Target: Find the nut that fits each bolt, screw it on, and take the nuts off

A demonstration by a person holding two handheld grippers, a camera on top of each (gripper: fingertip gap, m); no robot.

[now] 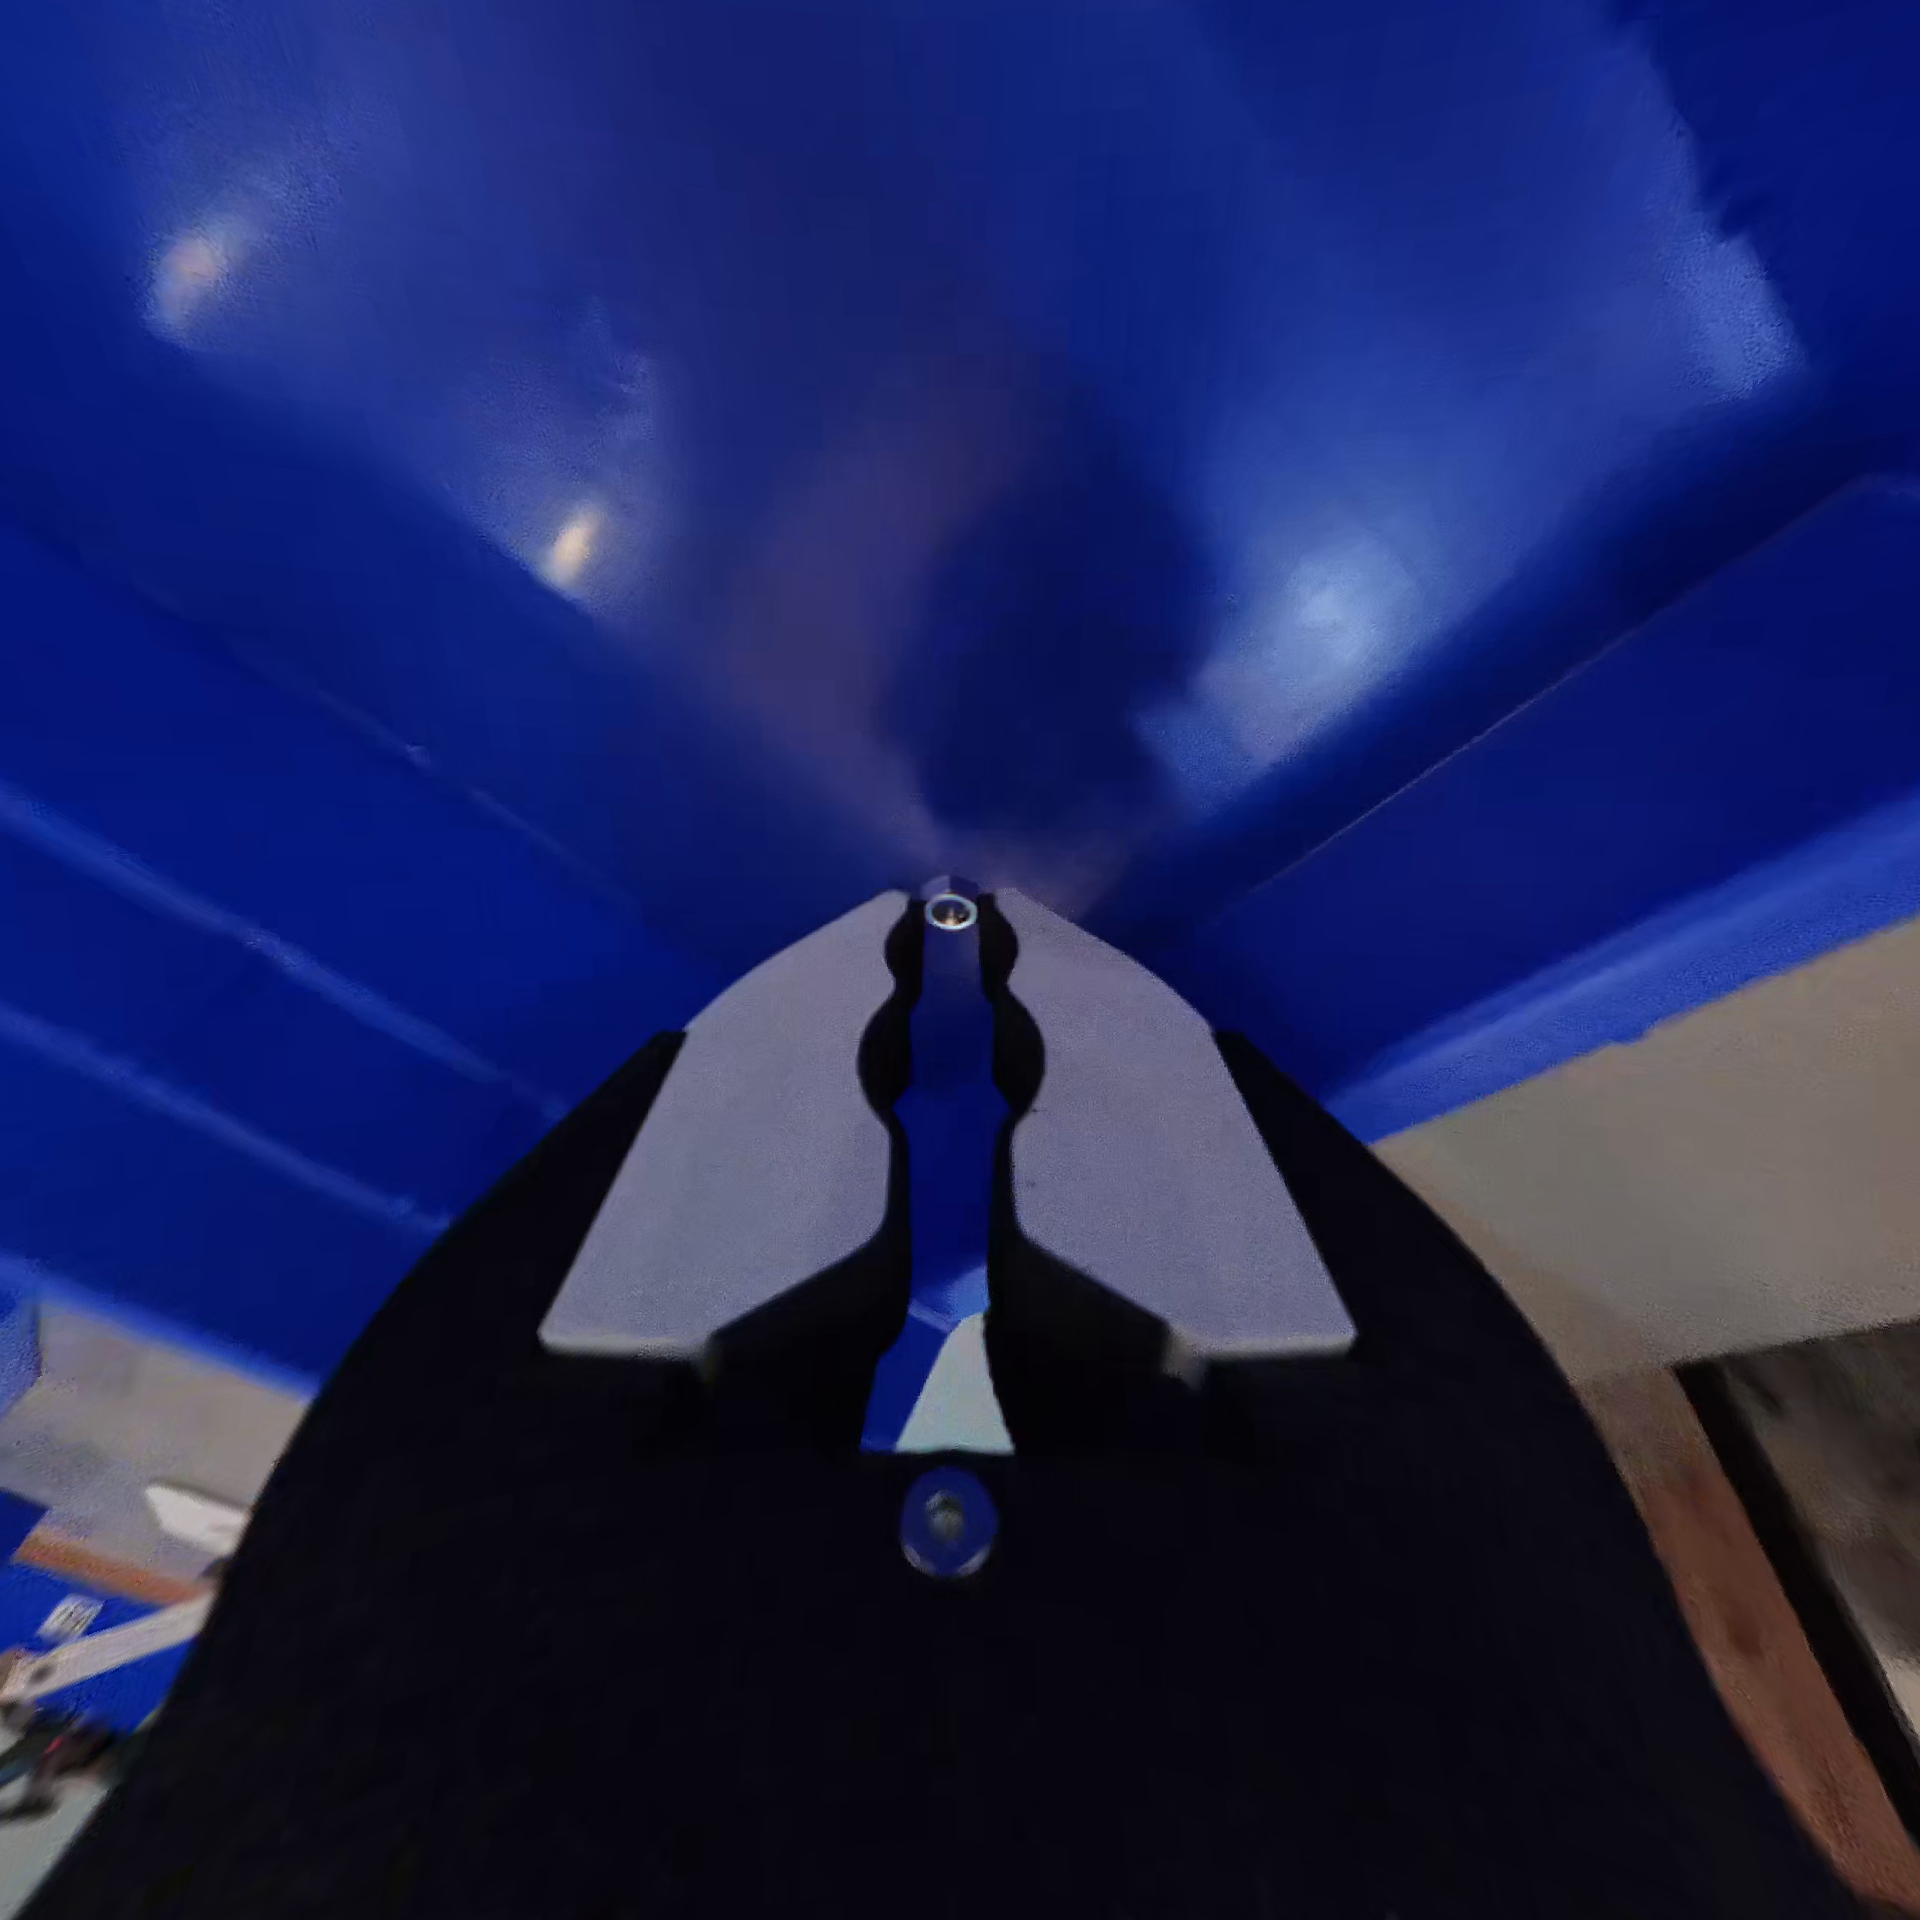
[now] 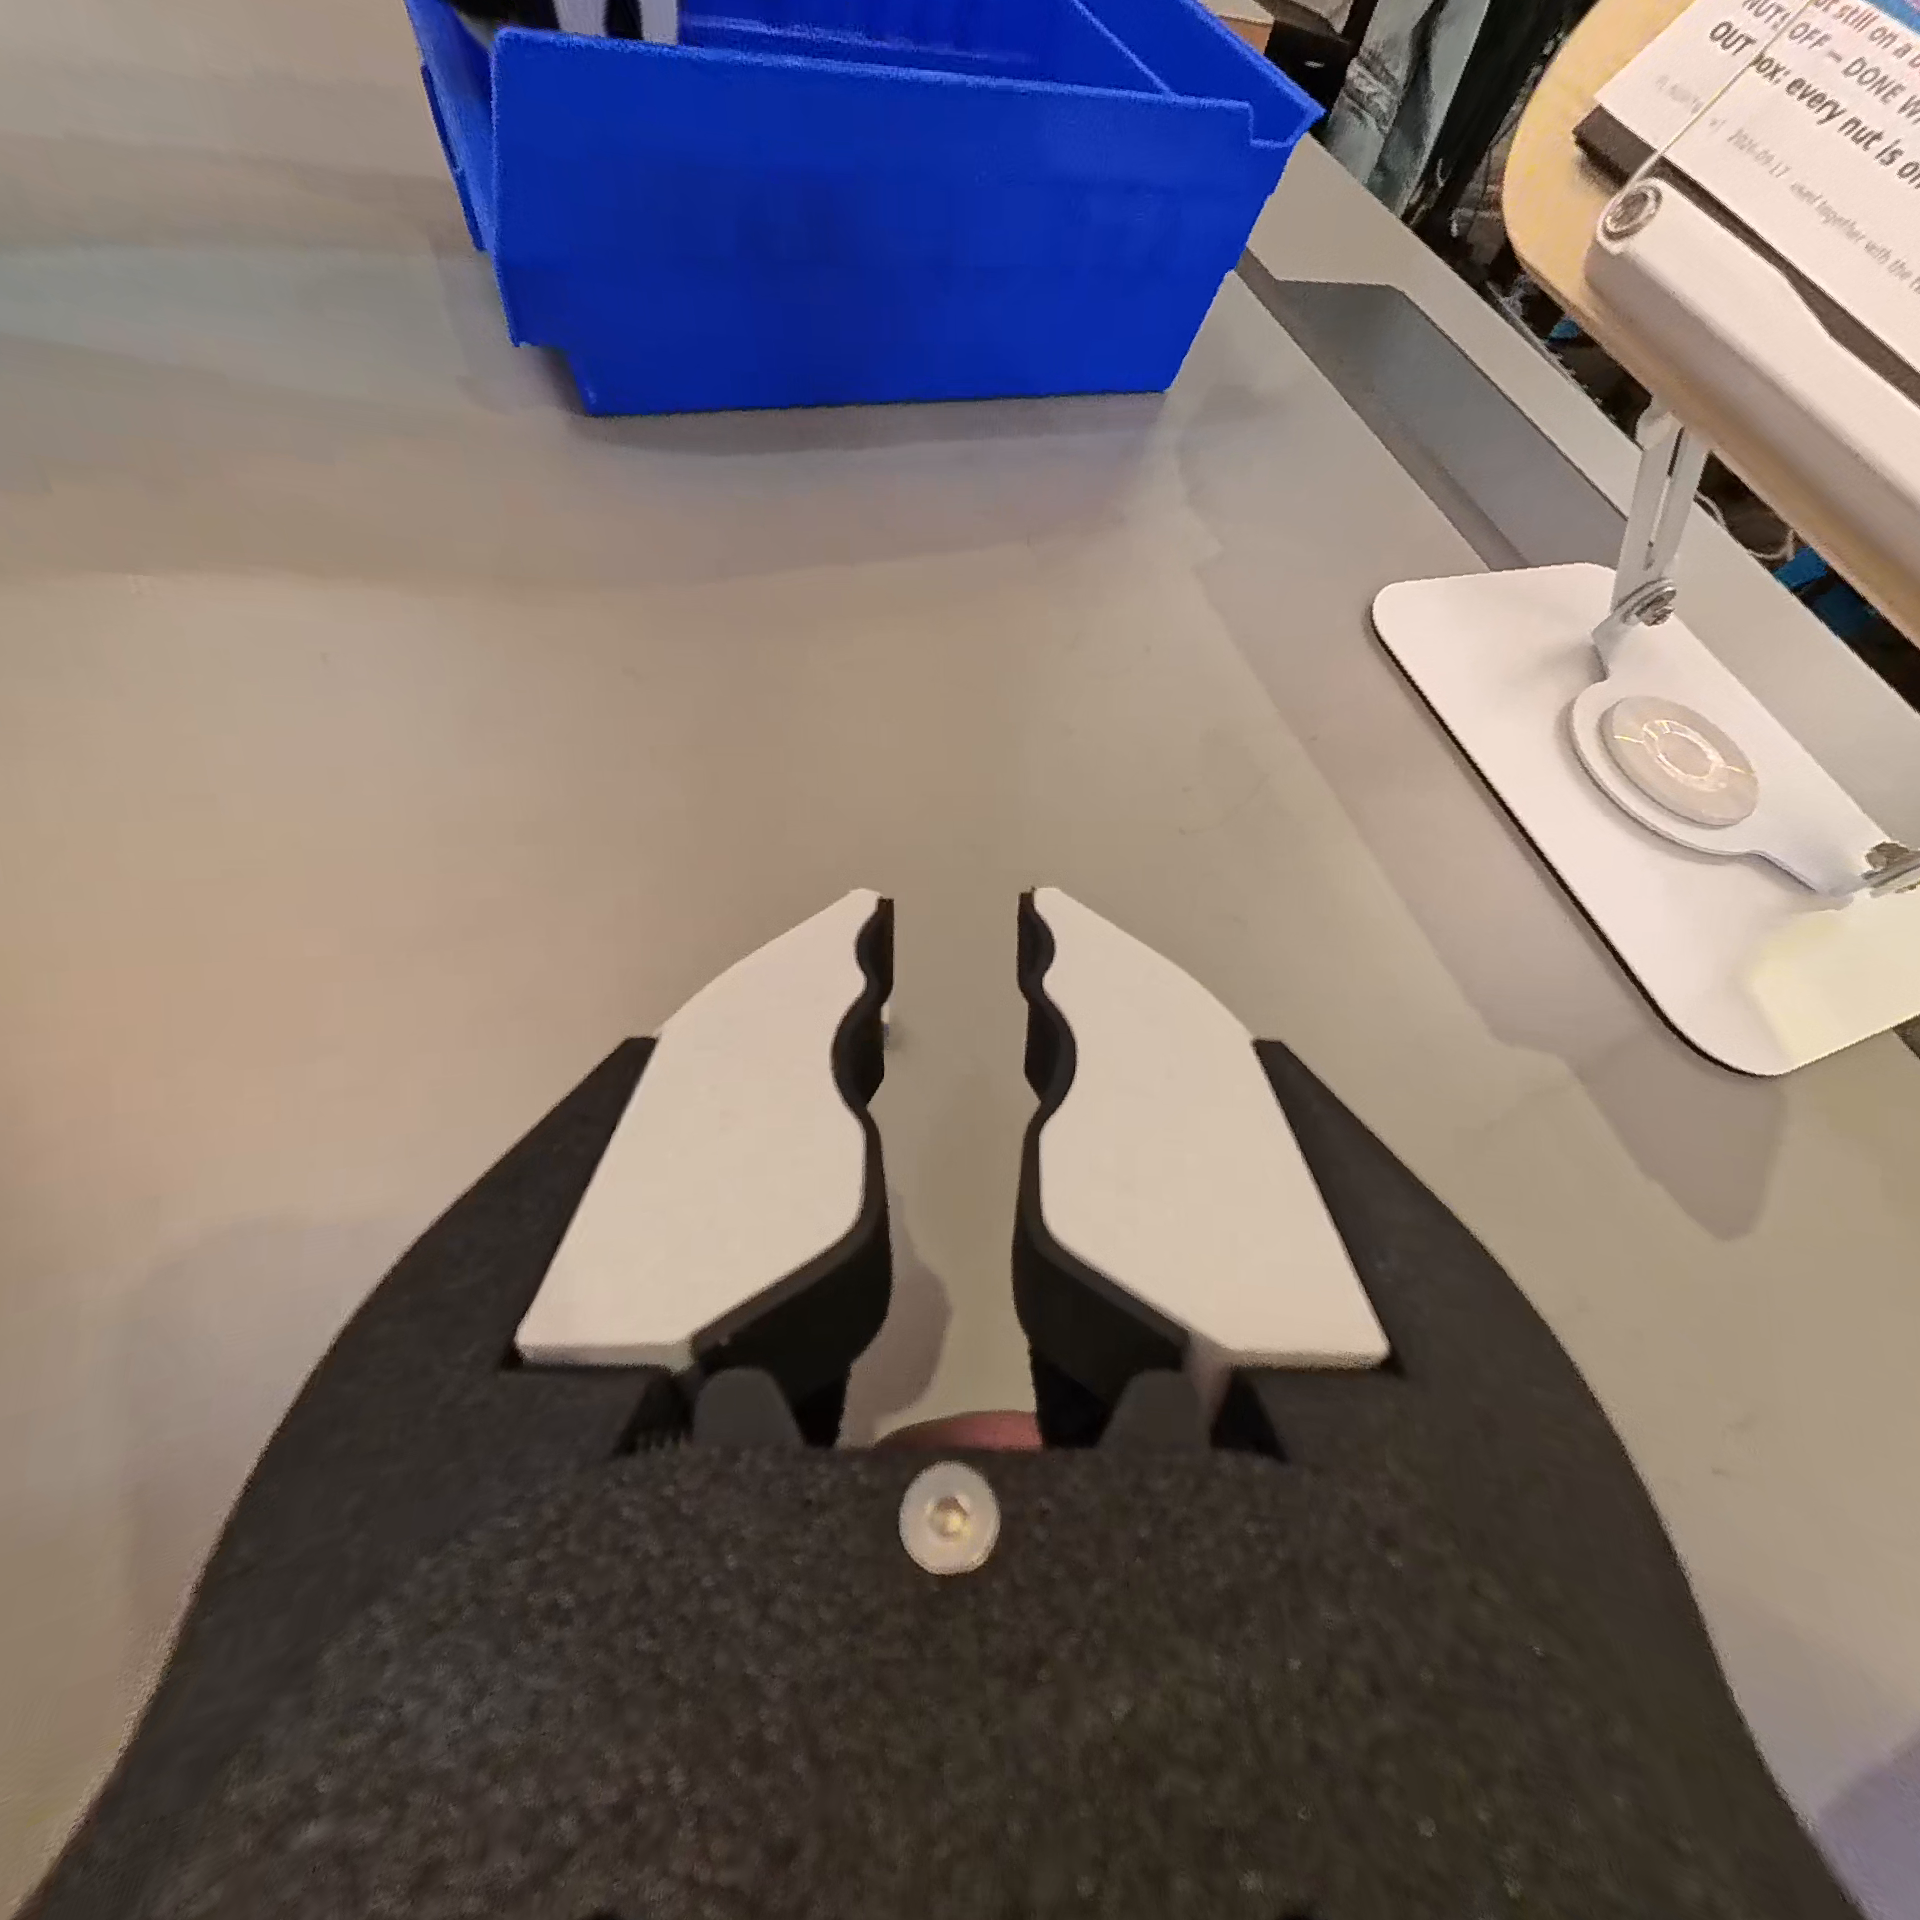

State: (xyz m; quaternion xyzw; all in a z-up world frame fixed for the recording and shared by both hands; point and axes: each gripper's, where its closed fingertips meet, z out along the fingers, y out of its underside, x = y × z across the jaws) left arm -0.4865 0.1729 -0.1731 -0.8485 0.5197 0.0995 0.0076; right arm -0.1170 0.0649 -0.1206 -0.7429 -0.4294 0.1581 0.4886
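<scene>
We see the left gripper (image 1: 950,906) first: a matte black, grainy body with two flat pale grey finger plates whose inner edges are scalloped black rubber, and its tips are pinched on a small shiny metal nut (image 1: 949,913), a bright ring with a dark hole seen end-on. It is held inside a blue bin (image 1: 727,436), whose smooth, glossy plastic floor and ribbed walls fill almost the whole left wrist view, with soft white glints of light on them; the picture there is blurred. Moving right, the right gripper (image 2: 956,914) is of the same make, coarse black foam-like body and smooth grey plates with wavy black pads, and its jaws stand apart with nothing between them, hovering over a plain matte grey table (image 2: 520,727). Ahead of it and to the left stands the blue bin (image 2: 862,229), a boxy moulded plastic tub with a stepped front wall and an inner divider. At the far right a white tablet stand (image 2: 1621,727), with a flat rounded base plate, a round metallic hinge disc and thin silvery arms, carries a tilted printed sheet (image 2: 1808,94). No bolt shows in either view.
</scene>
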